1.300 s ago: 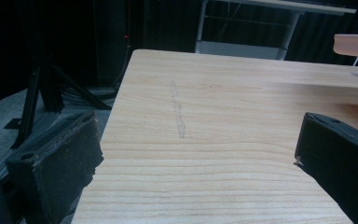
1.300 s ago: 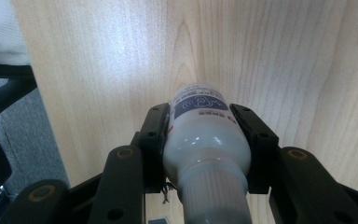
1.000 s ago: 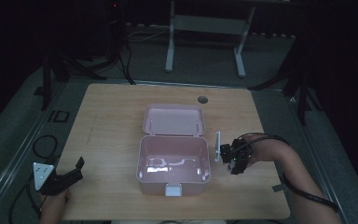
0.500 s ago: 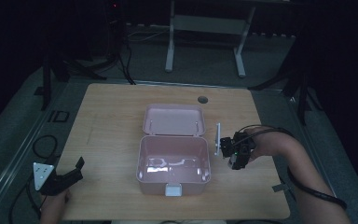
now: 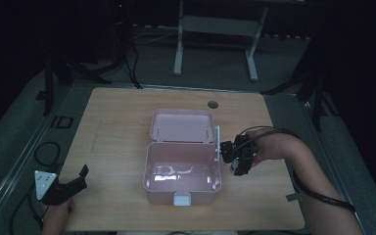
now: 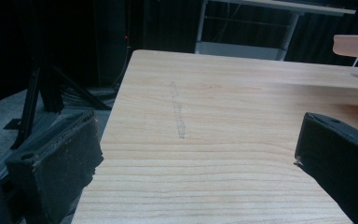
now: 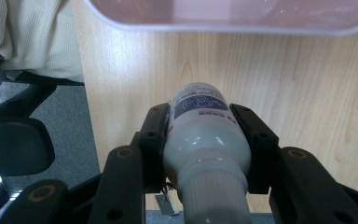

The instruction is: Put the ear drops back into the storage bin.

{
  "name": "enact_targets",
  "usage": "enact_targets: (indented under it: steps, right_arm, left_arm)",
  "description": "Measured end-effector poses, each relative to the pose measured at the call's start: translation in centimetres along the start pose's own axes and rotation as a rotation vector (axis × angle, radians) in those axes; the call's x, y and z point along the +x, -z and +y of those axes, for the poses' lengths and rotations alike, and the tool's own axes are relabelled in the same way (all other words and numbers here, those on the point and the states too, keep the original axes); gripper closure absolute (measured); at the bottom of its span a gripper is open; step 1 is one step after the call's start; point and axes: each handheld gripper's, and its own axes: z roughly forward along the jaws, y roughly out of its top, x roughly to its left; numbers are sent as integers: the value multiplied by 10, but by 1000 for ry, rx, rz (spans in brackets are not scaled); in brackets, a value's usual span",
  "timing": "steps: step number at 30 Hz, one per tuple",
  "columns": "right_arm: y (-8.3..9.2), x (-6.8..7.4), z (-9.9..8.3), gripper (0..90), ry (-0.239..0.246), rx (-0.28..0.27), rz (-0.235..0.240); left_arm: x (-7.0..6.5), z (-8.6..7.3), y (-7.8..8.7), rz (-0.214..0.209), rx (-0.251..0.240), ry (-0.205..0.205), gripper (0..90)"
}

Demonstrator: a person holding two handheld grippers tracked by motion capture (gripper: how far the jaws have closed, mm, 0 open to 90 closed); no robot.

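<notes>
Nearest, at the bench's [image 5: 117, 112] front left corner, the left gripper [image 5: 71, 183] rests with its jaws released, nothing between them. To the right, the right gripper [image 7: 200, 140] has its jaws clenched on the small white plastic bottle with a blue label [image 7: 200, 135], gripping its body just beside the ribbed cap. It looks light, rigid and smooth, so a mid-body hold suits it. Beyond lies the open pale pink plastic box [image 5: 149, 166], lid [image 5: 182, 126] hinged back.
</notes>
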Motion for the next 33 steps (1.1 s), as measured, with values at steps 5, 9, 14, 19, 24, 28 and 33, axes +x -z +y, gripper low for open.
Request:
enact_targets:
  steps: [5, 9, 14, 19, 24, 28, 33]
  right_arm:
    - [9, 0, 12, 597, 27, -7, -12]
    - [15, 1, 24, 596, 48, -12, -18]
    - [18, 2, 40, 596, 79, -25, -18]
    - [18, 4, 54, 597, 109, -27, -14]
    - [15, 5, 64, 596, 131, -33, -12]
    - [8, 5, 71, 596, 147, -39, -4]
    - [-4, 2, 76, 596, 151, -53, -32]
  left_arm:
    - [0, 0, 0, 0, 0, 0, 5]
    - [0, 0, 0, -1, 0, 0, 5]
    - [0, 0, 0, -2, 0, 0, 5]
    - [0, 0, 0, -3, 1, 0, 5]
    - [0, 0, 0, -3, 0, 0, 5]
    - [0, 0, 0, -3, 1, 1, 5]
    - [0, 0, 0, -3, 1, 1, 5]
